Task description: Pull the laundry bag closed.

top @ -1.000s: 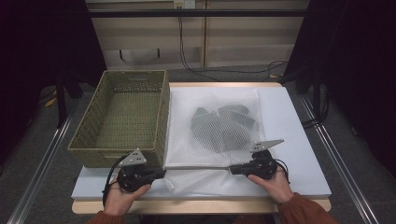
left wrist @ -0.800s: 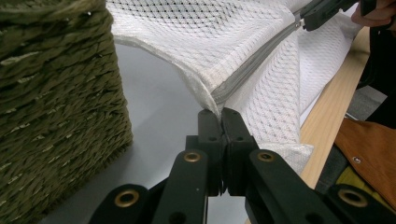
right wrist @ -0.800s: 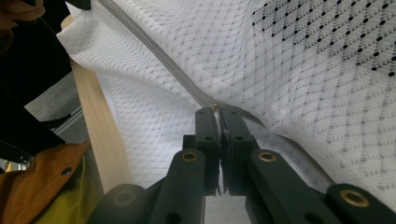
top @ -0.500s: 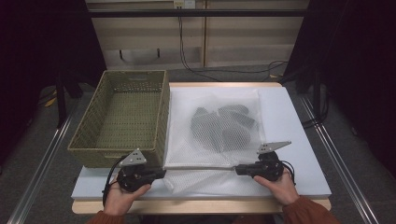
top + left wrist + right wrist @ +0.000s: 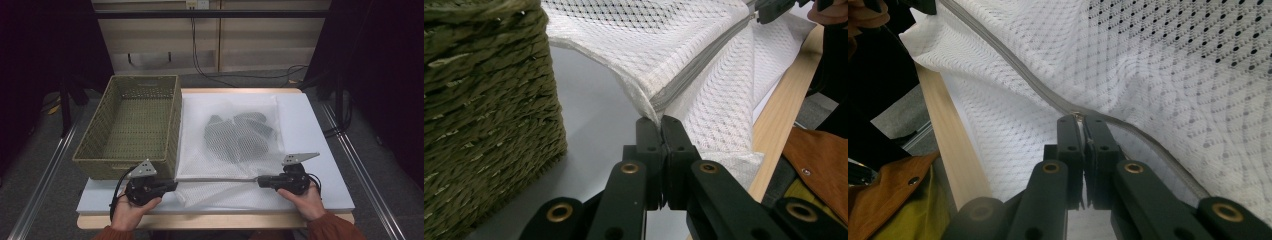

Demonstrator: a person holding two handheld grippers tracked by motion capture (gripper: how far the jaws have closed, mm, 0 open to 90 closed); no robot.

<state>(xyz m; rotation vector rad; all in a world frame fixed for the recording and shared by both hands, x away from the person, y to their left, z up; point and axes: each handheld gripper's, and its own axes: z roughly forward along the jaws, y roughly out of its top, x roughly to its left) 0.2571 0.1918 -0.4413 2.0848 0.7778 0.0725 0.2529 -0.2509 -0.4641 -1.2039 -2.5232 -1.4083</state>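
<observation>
Mesh laundry bag stretched by its zipper edge between two tongs.

High view: the mesh laundry bag (image 5: 235, 135) lies on the desk (image 5: 320, 125) beside the wicker basket (image 5: 130, 125), its zipper (image 5: 215, 178) running left-right along the near edge.
Left gripper view: left tongs (image 5: 660, 125) clamp the zipper's corner end.
Right gripper view: right tongs (image 5: 1081, 122) pinch the zipper pull (image 5: 1078, 116).

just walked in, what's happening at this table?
A person is working a white mesh laundry bag with a handheld gripper in each hand. The left gripper is shut on the bag's corner at the end of the grey zipper, beside the woven basket. The right gripper is pinched on the zipper farther along, apparently at the slider. The zipper line is pulled taut between them. Dark items lie inside the bag; the basket looks empty.
</observation>
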